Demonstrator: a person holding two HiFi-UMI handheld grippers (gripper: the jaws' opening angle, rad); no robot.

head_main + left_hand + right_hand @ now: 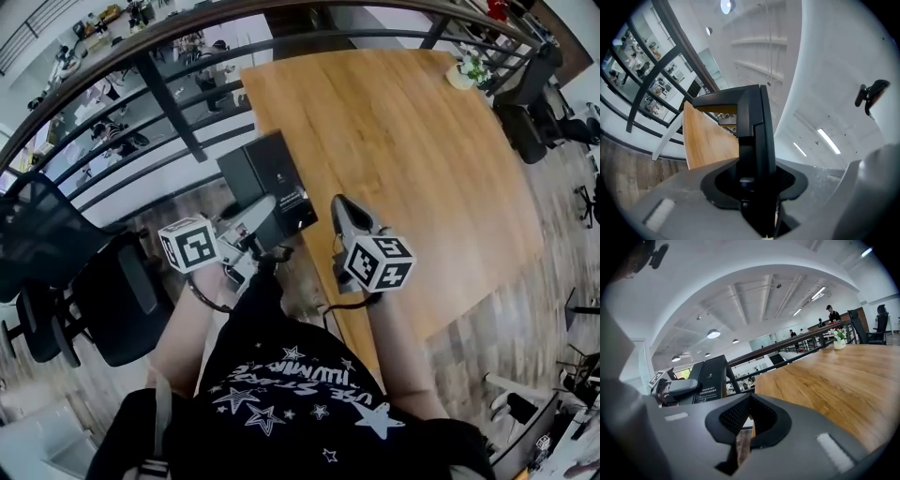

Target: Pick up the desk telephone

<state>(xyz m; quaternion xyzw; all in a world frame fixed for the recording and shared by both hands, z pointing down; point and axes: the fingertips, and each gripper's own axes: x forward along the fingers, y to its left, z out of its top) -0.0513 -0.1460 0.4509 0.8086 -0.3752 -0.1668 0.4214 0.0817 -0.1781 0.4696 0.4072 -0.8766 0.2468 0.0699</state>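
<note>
Plainly, the desk telephone (267, 178) is already in my left gripper (270, 212). The left gripper view shows the black slab edge-on between the jaws, which stand partly apart and press on it from both sides. It is clear of the table (422, 169), held up by the table's left edge toward the near corner. I cannot tell whether it hangs over the wood or over the floor just beside it.

Its long axis runs away from me, roughly along that left edge, so the thin side faces the claw and the broad faces sit against the pads.

The right gripper (343, 206) is just to the right of the telephone, near it but apart. Its jaws are narrow, only a slit between them, and its own view shows nothing in that slit but floor and the table's edge. From there the telephone lies to its left, with the left gripper clamped on the near end.

I judge the pick-up is made. If a second grip is wanted, the right claw must widen first and come in leftward across the slab.
</note>
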